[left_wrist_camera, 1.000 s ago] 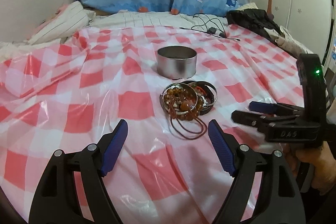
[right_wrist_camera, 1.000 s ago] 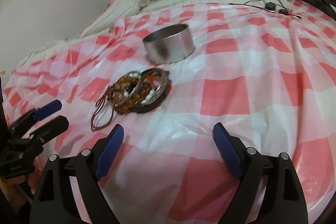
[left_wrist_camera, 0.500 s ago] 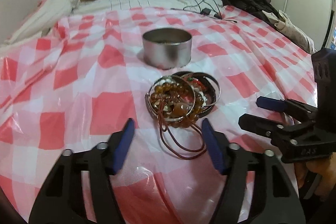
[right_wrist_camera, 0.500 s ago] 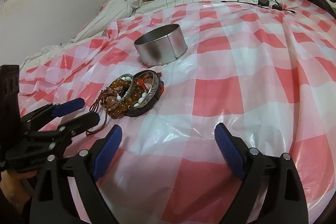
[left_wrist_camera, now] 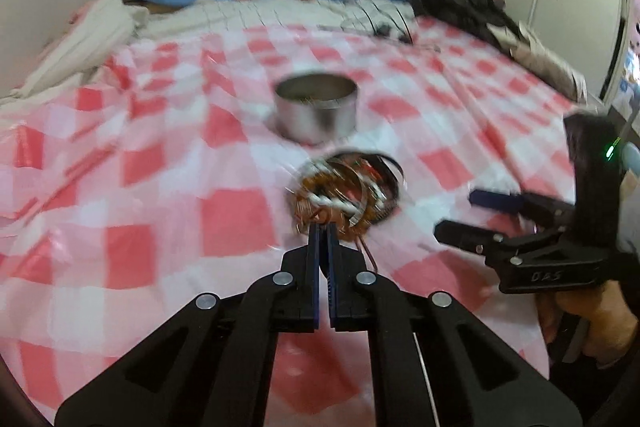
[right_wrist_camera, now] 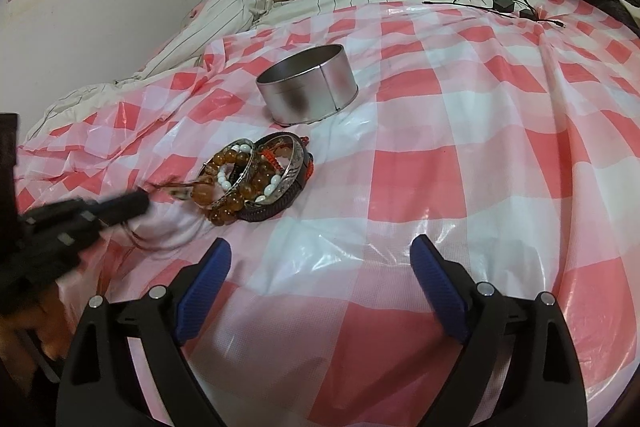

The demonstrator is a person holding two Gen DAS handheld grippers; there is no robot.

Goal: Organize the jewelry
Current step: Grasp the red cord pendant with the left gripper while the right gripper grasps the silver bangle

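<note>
Left wrist: left gripper [left_wrist_camera: 323, 227] clenched on brown cord at bracelet pile [left_wrist_camera: 346, 193], mid-bed, just short of tin [left_wrist_camera: 316, 113].
Right wrist: right gripper [right_wrist_camera: 320, 285] released, hovering; cord [right_wrist_camera: 168, 187] stretched leftward from pile [right_wrist_camera: 256, 179].

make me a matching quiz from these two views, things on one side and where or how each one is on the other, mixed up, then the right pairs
Things:
1. left gripper
2. right gripper
3. metal tin
4. black cable

States or places:
A. lying at the far edge of the checked sheet
B. fingers spread wide, holding nothing
C. upright and open-topped, just beyond the jewelry pile
D. fingers pressed together at the near edge of the pile, by its brown cord

Pairs: 1-D, 2-B, 3-C, 4-A
</note>
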